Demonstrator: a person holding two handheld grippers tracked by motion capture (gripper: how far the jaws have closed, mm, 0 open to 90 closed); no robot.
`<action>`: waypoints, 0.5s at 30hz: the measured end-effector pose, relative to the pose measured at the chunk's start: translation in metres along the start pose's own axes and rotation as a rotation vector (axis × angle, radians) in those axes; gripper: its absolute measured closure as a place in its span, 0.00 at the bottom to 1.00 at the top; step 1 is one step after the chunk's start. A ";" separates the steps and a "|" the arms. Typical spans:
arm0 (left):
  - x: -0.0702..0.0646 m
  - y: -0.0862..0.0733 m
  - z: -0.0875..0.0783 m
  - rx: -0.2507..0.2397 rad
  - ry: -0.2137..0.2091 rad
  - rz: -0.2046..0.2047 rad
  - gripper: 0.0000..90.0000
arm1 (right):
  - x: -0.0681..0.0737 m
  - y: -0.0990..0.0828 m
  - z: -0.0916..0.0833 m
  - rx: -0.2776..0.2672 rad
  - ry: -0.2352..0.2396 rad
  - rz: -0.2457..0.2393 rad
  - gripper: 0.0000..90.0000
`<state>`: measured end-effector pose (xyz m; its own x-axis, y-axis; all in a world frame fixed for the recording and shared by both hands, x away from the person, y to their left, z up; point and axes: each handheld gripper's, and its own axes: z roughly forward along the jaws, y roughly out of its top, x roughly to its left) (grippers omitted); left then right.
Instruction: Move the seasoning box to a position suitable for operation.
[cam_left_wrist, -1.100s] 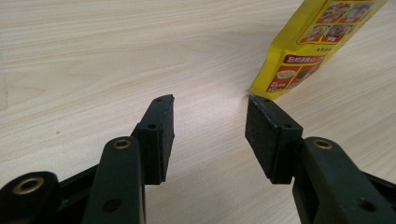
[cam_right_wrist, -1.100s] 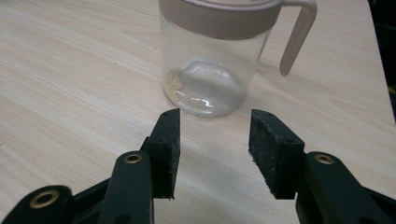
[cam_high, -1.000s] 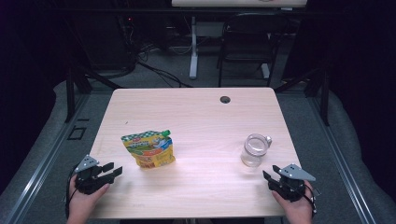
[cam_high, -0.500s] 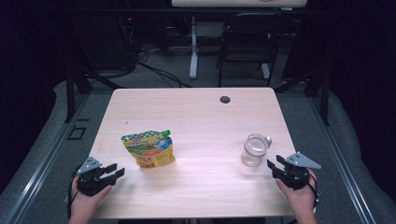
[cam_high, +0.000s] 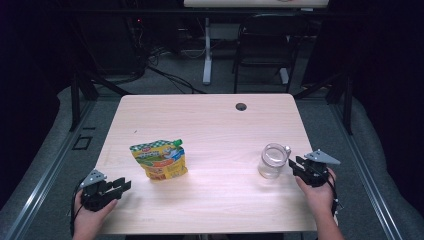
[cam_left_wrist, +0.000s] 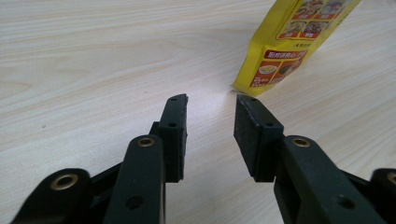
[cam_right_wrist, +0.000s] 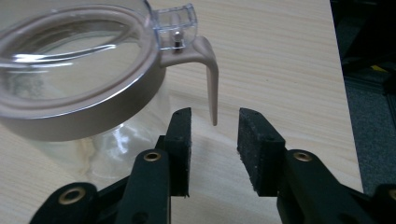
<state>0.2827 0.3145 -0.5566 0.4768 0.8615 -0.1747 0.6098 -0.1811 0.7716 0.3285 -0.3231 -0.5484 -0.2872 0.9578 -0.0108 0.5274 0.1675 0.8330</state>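
A yellow and green snack pouch (cam_high: 159, 159) lies on the wooden table (cam_high: 210, 125), left of the middle. Its yellow corner (cam_left_wrist: 285, 56) shows ahead and to the right of my left gripper (cam_left_wrist: 211, 105). That left gripper (cam_high: 124, 186) rests at the table's front left corner, open with nothing between its jaws, which have just been closing. A clear glass jar (cam_high: 273, 161) with a beige lid and clasp (cam_right_wrist: 210, 79) stands at the right. My right gripper (cam_high: 296, 166) is just right of it, open, jaws just narrowing; the clasp's tip hangs just beyond the fingertips (cam_right_wrist: 214, 116).
A round cable hole (cam_high: 241, 106) sits near the table's far edge. The table's right edge (cam_right_wrist: 348, 93) runs close beside the right gripper. A dark chair (cam_high: 265, 50) and a table leg stand beyond the table on the grey floor.
My right gripper has moved to the right and a little away from me, up beside the jar. Both grippers' jaws look narrower. The left hand, pouch and jar have stayed put.
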 end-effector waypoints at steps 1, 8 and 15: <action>0.000 0.000 0.000 -0.004 -0.001 -0.002 0.74 | -0.002 0.003 0.003 0.005 -0.003 -0.005 0.75; -0.001 -0.002 -0.003 0.001 0.004 0.002 0.75 | -0.002 0.018 0.009 0.014 0.000 -0.068 0.77; 0.002 -0.007 -0.007 0.006 0.015 -0.008 0.78 | -0.008 0.018 0.023 0.041 0.020 -0.055 0.82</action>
<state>0.2751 0.3203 -0.5577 0.4622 0.8700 -0.1720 0.6174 -0.1764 0.7666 0.3589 -0.3220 -0.5460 -0.3323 0.9421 -0.0442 0.5428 0.2294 0.8080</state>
